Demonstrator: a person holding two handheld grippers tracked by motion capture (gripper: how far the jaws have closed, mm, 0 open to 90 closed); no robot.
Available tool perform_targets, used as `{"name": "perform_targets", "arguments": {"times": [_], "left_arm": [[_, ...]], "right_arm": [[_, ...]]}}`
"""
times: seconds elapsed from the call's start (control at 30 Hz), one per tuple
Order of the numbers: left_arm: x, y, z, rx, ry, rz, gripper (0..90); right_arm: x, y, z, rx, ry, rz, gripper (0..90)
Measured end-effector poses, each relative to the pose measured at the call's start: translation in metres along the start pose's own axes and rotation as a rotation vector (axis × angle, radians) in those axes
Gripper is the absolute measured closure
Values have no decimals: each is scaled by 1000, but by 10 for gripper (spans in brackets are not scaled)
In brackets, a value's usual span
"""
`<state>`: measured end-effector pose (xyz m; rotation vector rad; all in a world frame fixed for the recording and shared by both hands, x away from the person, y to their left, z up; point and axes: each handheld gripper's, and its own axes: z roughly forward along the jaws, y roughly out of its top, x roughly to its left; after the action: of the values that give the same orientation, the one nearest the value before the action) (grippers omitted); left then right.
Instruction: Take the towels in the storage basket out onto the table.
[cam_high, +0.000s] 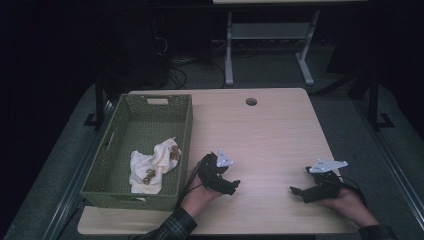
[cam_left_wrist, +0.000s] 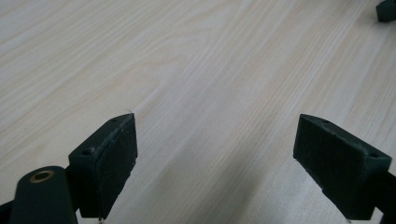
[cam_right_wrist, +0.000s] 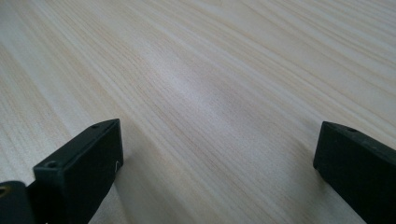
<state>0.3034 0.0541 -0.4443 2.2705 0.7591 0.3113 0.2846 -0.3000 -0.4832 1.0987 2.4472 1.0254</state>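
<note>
Your two grippers rest low on the pale wooden table (cam_high: 270, 130), both empty, while a crumpled white cloth (cam_high: 150, 167) with brown printed patches lies in the green woven basket (cam_high: 186, 127) at the table's left side. The cloth sits bunched toward the near right of the basket floor, close to the wall nearest your left hand.

Your left gripper (cam_high: 231, 184) lies just beside that basket wall, its jaws spread wide apart with only bare wood grain between them, as the left gripper view confirms. Your right gripper (cam_high: 299, 192) sits well apart from it, toward the table's right edge, jaws likewise spread wide and holding nothing.

The cloth looks light, soft and limp, so it will likely sag and drape from whatever point you pinch, and it is neither fragile nor slippery. A raised fold on top of the heap looks the best place to take hold, since a flat layer gives the pads little to bite. Come down from above, because the basket's walls stand tall around the cloth and block a sideways approach. Pinch deep enough to catch several layers, or the fabric may slide free as you lift. The woven wall could snag a trailing corner.
</note>
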Motion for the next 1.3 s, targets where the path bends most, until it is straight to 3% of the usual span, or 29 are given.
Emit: {"name": "perform_targets", "arguments": {"times": [0.7,0.93,1.07,1.3], "left_arm": [[3,17,-19,1,-27,4,134],[8,23,-25,-16,-85,-6,134],[8,27,-26,-13,-106,25,134],[13,35,-28,-27,-146,19,134]], "right_arm": [[0,0,0,0,0,0,10],[0,0,0,0,0,0,9],[0,0,0,-1,3,0,10],[0,0,0,-2,2,0,10]]}}
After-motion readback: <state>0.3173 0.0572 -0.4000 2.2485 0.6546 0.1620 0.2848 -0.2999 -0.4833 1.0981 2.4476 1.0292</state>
